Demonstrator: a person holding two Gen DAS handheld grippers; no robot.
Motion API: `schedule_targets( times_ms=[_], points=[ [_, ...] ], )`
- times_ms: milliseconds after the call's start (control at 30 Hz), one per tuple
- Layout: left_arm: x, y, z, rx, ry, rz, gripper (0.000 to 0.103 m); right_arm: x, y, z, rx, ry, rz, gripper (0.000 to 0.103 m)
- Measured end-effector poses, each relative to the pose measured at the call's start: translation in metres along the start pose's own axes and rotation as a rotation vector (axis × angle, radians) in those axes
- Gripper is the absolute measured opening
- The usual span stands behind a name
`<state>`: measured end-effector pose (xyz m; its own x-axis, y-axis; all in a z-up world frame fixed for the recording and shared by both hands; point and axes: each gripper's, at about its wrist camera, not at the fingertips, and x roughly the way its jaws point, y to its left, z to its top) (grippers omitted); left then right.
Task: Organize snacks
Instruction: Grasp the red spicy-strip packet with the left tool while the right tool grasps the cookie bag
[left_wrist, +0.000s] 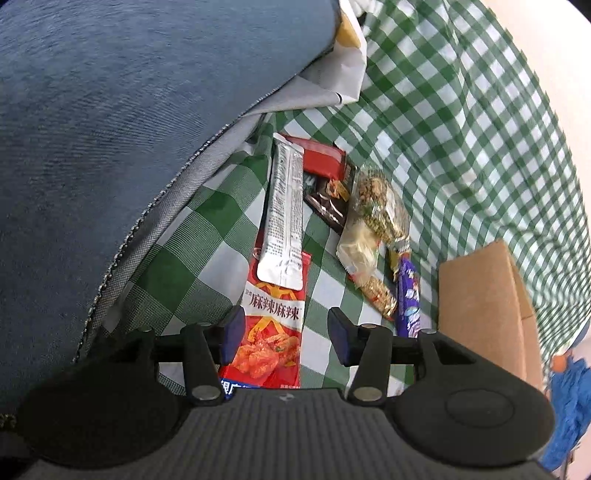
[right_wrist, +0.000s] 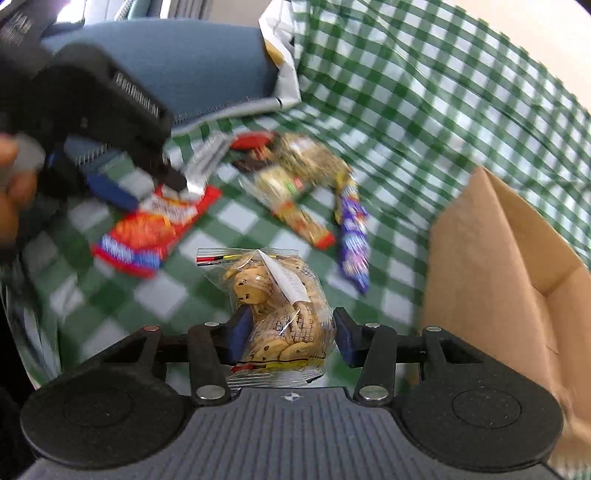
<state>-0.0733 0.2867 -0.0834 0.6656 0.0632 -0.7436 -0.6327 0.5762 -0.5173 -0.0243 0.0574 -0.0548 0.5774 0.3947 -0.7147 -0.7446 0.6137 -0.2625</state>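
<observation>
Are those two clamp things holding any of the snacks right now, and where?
The right gripper has the cookie bag between its jaws, around its lower half. The left gripper straddles the red spicy snack packet, apparently ungripped.

Black claw (right_wrist: 290, 338) with blue pads (right_wrist: 240, 338), silver screws.

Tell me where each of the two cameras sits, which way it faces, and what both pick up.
Left wrist view: sits on the left gripper, looking down along its fingers at the red spicy snack packet between them; only the gripper shows.
Right wrist view: sits on the right gripper, looking down at the cookie bag between its fingers; a hand holding the left gripper shows at left.
Shared: the green checked cloth, cardboard box, purple packet and blue cushion.
</observation>
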Motion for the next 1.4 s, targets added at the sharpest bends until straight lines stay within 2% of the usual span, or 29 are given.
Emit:
schedule_targets(
  times_ms=[100, 200, 233, 267, 333, 467, 600, 700, 767, 900, 1033, 1167, 1267, 1400],
  points=[
    [0.006, -0.012, -0.004, 0.073, 0.007, 0.036, 0.056, -0.004, -0.002, -0.003, 0.010, 0.016, -0.026, 0.050],
    [0.011, -0.029, -0.010, 0.168, -0.011, 0.085, 0.071, 0.004, -0.006, -0.008, 0.042, 0.074, -0.034, 0.051],
    [0.013, -0.032, -0.012, 0.192, -0.023, 0.127, 0.076, 0.006, -0.009, -0.010, 0.064, 0.090, -0.022, 0.052],
    [0.015, -0.034, -0.013, 0.207, -0.029, 0.166, 0.076, 0.009, -0.012, -0.011, 0.085, 0.094, -0.012, 0.055],
    [0.021, -0.035, -0.014, 0.220, -0.019, 0.184, 0.076, 0.009, -0.016, -0.010, 0.117, 0.088, 0.004, 0.057],
    [0.027, -0.042, -0.018, 0.288, -0.012, 0.205, 0.077, 0.010, -0.021, -0.009, 0.163, 0.071, 0.041, 0.078],
    [0.034, -0.053, -0.027, 0.391, -0.026, 0.259, 0.073, 0.013, -0.023, -0.007, 0.180, 0.060, 0.067, 0.082],
    [0.036, -0.058, -0.033, 0.446, -0.045, 0.300, 0.060, 0.018, -0.025, -0.006, 0.192, 0.074, 0.074, 0.082],
    [0.034, -0.058, -0.035, 0.466, -0.053, 0.297, 0.053, 0.021, -0.025, -0.006, 0.193, 0.088, 0.081, 0.082],
    [0.027, -0.056, -0.036, 0.455, -0.062, 0.272, 0.050, 0.024, -0.023, -0.008, 0.186, 0.102, 0.078, 0.082],
    [0.017, -0.058, -0.041, 0.438, -0.043, 0.180, 0.050, 0.020, -0.023, -0.013, 0.182, 0.094, 0.077, 0.081],
    [0.016, -0.057, -0.049, 0.408, 0.040, 0.087, 0.050, 0.014, -0.023, -0.011, 0.182, 0.065, 0.069, 0.081],
    [0.017, -0.056, -0.055, 0.383, 0.086, 0.070, 0.050, 0.009, -0.025, -0.011, 0.192, 0.042, 0.068, 0.081],
    [0.014, -0.057, -0.062, 0.365, 0.083, 0.077, 0.053, 0.005, -0.029, -0.009, 0.220, 0.023, 0.067, 0.081]
  ],
)
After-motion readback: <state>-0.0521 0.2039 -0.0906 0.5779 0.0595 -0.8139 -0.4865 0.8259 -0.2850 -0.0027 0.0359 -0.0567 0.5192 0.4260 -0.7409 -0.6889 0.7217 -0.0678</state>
